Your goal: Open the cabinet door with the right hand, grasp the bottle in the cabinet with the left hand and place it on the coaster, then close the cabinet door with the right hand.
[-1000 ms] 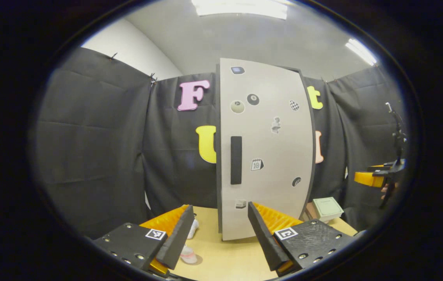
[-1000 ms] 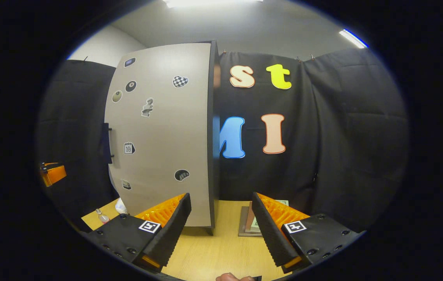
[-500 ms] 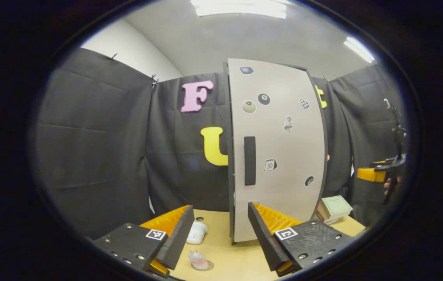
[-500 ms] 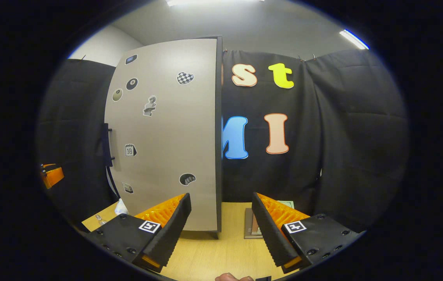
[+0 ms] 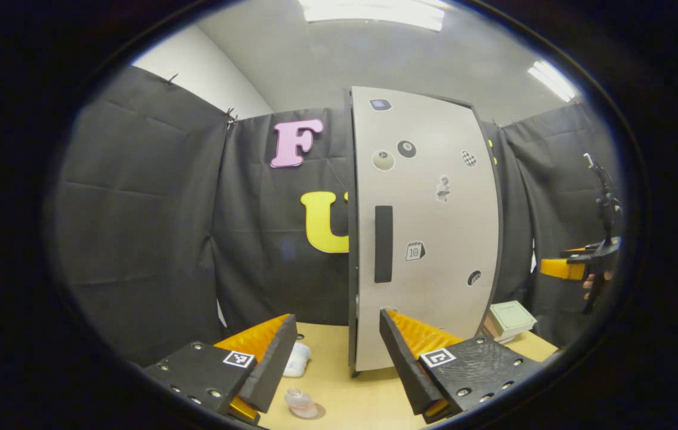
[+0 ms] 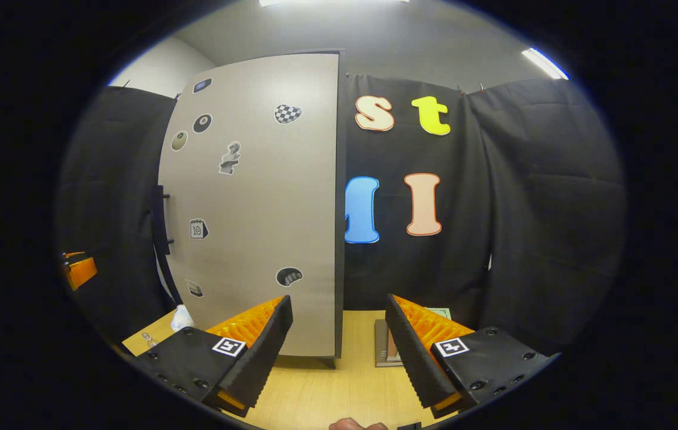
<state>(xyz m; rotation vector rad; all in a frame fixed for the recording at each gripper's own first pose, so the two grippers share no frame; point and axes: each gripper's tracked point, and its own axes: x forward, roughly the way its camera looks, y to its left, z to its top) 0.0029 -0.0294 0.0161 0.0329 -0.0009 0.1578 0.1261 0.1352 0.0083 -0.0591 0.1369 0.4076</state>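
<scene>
A tall grey cabinet (image 5: 434, 239) stands on the wooden table, its sticker-covered door (image 6: 255, 203) shut flat and its black handle (image 5: 382, 243) facing me. On the table left of it stands a small clear bottle (image 5: 301, 401) on a pinkish coaster; the right gripper view shows the bottle (image 6: 149, 339) at its far left. My left gripper (image 5: 336, 322) is open and empty, low in front of the cabinet's left edge. The right gripper (image 6: 339, 304) is open and empty before the door's right edge. It appears at the far right (image 5: 571, 269) of the left gripper view.
A white object (image 5: 297, 360) lies on the table (image 6: 315, 394) behind the bottle. A stack of books (image 5: 509, 318) sits right of the cabinet, also seen as books (image 6: 383, 349) between my right fingers. A hand (image 6: 356, 425) shows at the bottom edge.
Both views have drifted, so the cabinet sits further right and a little larger. The bottle has come into fuller sight by the left fingers. The door stays shut and both grippers stay open.
</scene>
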